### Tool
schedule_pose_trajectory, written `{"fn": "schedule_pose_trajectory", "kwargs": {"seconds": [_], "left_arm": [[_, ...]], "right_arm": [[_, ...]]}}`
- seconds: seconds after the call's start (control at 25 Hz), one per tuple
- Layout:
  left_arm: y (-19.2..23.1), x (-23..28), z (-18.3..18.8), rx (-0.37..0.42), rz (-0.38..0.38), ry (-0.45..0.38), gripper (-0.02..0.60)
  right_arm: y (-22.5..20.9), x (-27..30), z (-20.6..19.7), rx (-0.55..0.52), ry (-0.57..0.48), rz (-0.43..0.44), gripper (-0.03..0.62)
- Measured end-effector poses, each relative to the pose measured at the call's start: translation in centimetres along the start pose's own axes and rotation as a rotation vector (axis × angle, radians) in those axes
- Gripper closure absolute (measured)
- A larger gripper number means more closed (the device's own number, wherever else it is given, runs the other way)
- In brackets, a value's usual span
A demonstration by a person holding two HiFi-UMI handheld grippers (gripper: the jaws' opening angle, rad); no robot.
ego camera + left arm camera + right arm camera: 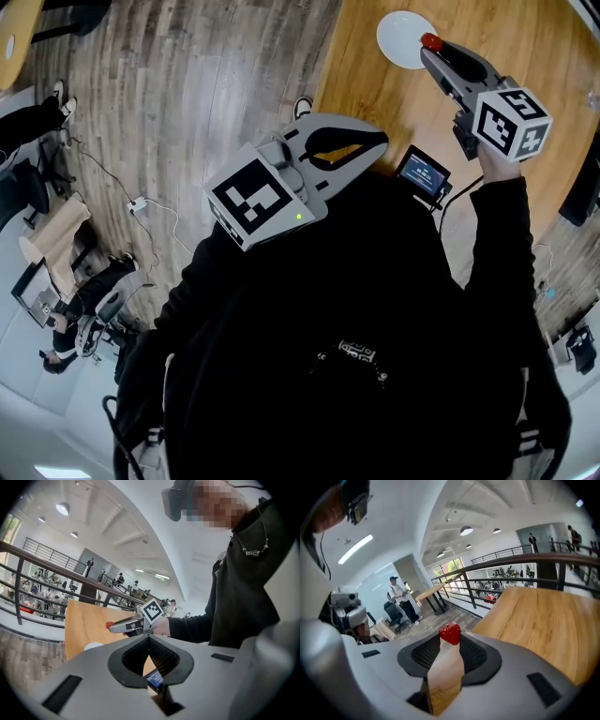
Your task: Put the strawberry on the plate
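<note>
1 strawberry [450, 633] sits pinched at the very tips of the right gripper [433, 47], whose 2 jaws are clamped on its sides while the wide gap behind it stays bare. In the head view the fruit overlaps the right rim of the white plate [398, 36]. The left gripper view shows it held up off the wood, with the plate lower and nearer the tabletop's edge. The plate lies close to the left edge of the tabletop [525, 37], near the far end of what the head view shows. Bare wood runs to its right and toward the person, so there is free room on those sides. A small device with a lit screen [423, 172] lies by the near edge of the tabletop, well apart from the plate and below the right gripper's body. The left gripper [380, 141] is held off the tabletop, close to the person's chest, over the wood-plank floor [206, 84]. Its 2 jaws are together at the tips with nothing between them.
</note>
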State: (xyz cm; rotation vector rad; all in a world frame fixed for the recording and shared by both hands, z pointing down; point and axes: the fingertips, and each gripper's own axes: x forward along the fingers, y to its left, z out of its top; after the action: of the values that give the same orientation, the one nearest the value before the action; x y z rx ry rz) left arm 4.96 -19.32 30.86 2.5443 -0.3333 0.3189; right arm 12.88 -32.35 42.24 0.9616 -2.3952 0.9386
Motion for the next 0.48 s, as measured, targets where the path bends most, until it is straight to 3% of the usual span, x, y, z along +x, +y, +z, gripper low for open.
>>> {"fn": "schedule_pose_trajectory", "kwargs": {"seconds": [0.2,0.48], "left_arm": [[-1.4,-0.4,-0.5,0.008,0.012,-0.001,0.577],[-1.3,-1.7,-0.8,-0.02,0.061,-0.019,0.575]], "right_arm": [[-0.4,-0.5,-1.2,-0.033,0.046,-0.033,0.453],[-3.6,1.3,-3.6,0.062,0.084,-0.059,0.454]]}}
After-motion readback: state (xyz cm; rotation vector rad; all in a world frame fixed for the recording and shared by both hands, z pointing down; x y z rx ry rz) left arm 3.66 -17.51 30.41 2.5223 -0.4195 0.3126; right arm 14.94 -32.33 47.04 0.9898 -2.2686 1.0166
